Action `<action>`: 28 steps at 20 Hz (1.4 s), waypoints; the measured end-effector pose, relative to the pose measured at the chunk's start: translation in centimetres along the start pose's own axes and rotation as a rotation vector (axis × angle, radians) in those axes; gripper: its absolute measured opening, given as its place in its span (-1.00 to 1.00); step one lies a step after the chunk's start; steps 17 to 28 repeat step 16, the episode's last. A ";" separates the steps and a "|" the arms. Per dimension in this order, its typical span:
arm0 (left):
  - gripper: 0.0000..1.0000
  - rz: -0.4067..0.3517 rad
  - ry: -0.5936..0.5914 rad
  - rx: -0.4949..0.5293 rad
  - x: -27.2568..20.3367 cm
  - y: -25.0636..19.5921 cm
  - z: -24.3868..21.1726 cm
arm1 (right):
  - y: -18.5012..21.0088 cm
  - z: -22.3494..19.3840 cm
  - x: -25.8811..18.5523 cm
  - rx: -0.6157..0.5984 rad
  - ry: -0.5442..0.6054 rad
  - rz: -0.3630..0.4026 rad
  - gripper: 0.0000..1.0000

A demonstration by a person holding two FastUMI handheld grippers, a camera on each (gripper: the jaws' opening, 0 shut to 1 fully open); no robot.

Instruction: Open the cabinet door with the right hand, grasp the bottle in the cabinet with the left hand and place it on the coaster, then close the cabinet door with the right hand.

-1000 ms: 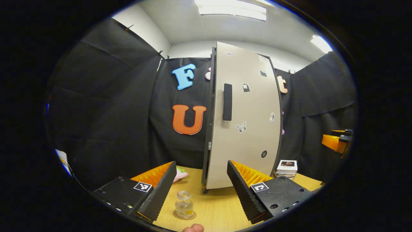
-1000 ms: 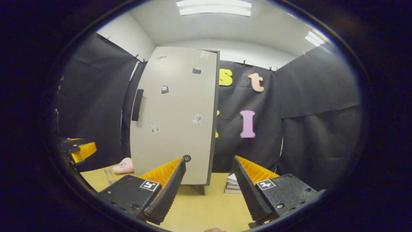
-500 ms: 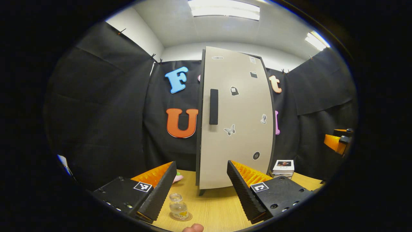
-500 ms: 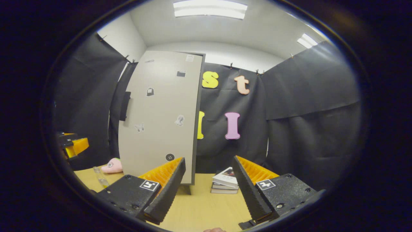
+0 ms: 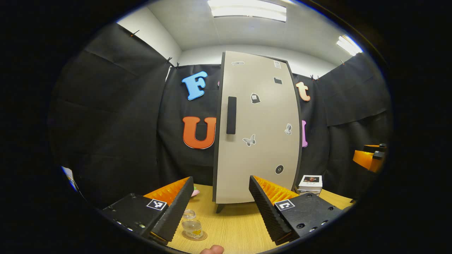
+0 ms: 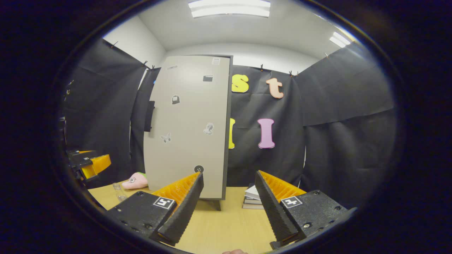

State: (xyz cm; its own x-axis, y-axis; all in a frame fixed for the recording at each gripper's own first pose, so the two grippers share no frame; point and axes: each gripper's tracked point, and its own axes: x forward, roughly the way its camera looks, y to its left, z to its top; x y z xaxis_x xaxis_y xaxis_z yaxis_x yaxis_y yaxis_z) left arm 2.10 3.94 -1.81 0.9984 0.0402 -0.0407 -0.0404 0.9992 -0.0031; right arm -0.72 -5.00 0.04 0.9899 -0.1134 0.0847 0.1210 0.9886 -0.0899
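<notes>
The tall cabinet (image 5: 256, 130) stands on the wooden table with its grey door shut and a dark handle (image 5: 231, 115) near its left edge. It also stands at centre left in the right gripper view, cabinet (image 6: 189, 127). A small clear bottle (image 5: 191, 225) sits upright on a round coaster (image 5: 201, 237), low in the left gripper view beside my left finger. My left gripper (image 5: 218, 206) is open and holds nothing, back from the cabinet. My right gripper (image 6: 229, 204) is open too, facing the cabinet's right side. The bottle (image 6: 118, 190) shows small at the far left there.
A stack of books (image 5: 310, 183) lies right of the cabinet, also seen as books (image 6: 252, 199). A pink plush toy (image 6: 136, 181) lies left of the cabinet. The other gripper (image 5: 369, 158) shows at the right edge, and another one (image 6: 86, 164) at the left edge. Wooden table (image 6: 226, 225) stretches ahead.
The cabinet door has swung fully shut; a second ago a gap showed at its handle side. Both grippers have drawn back slightly and stayed open.
</notes>
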 end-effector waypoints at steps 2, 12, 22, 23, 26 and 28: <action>0.90 -0.005 -0.010 0.005 -0.1 -0.3 0.4 | 0.3 0.5 -0.2 0.024 -0.021 0.013 0.89; 0.90 -0.048 -0.023 0.008 0.1 -1.4 0.7 | -0.3 0.2 -1.0 0.034 -0.017 -0.012 0.83; 0.90 -0.060 -0.016 0.004 -0.1 -1.4 0.8 | -0.1 1.0 -1.4 0.044 -0.017 -0.015 0.83; 0.90 -0.060 -0.016 0.004 -0.1 -1.4 0.8 | -0.1 1.0 -1.4 0.044 -0.017 -0.015 0.83; 0.90 -0.060 -0.016 0.004 -0.1 -1.4 0.8 | -0.1 1.0 -1.4 0.044 -0.017 -0.015 0.83; 0.90 -0.060 -0.016 0.004 -0.1 -1.4 0.8 | -0.1 1.0 -1.4 0.044 -0.017 -0.015 0.83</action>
